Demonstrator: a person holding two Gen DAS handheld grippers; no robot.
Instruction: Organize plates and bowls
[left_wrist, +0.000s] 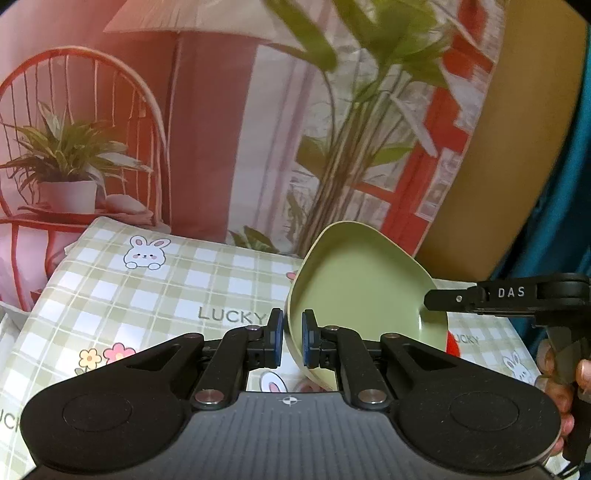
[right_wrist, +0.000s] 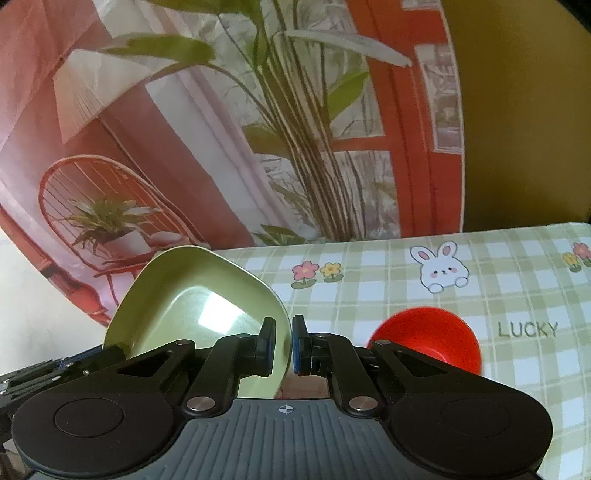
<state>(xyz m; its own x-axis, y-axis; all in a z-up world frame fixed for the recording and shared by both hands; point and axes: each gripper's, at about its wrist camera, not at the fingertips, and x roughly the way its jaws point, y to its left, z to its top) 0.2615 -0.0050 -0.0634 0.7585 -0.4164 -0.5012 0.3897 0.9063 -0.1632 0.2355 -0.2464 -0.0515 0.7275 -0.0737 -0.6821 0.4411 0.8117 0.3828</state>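
A light green plate (left_wrist: 362, 291) is held tilted above the checked tablecloth (left_wrist: 147, 291). My left gripper (left_wrist: 292, 338) is shut on its left rim. My right gripper (right_wrist: 283, 345) is shut on its right rim; the plate (right_wrist: 192, 306) fills the left of the right wrist view. The right gripper also shows at the right edge of the left wrist view (left_wrist: 443, 300), at the plate's far rim. A red bowl (right_wrist: 428, 339) sits on the cloth behind my right gripper's fingers, partly hidden; a sliver of it shows in the left wrist view (left_wrist: 452, 343).
The table (right_wrist: 480, 295) carries a green checked cloth with rabbits, flowers and "LUCKY". A printed backdrop (left_wrist: 207, 129) of a chair, lamp and plants hangs behind the table's far edge. A hand (left_wrist: 561, 373) holds the right gripper's handle.
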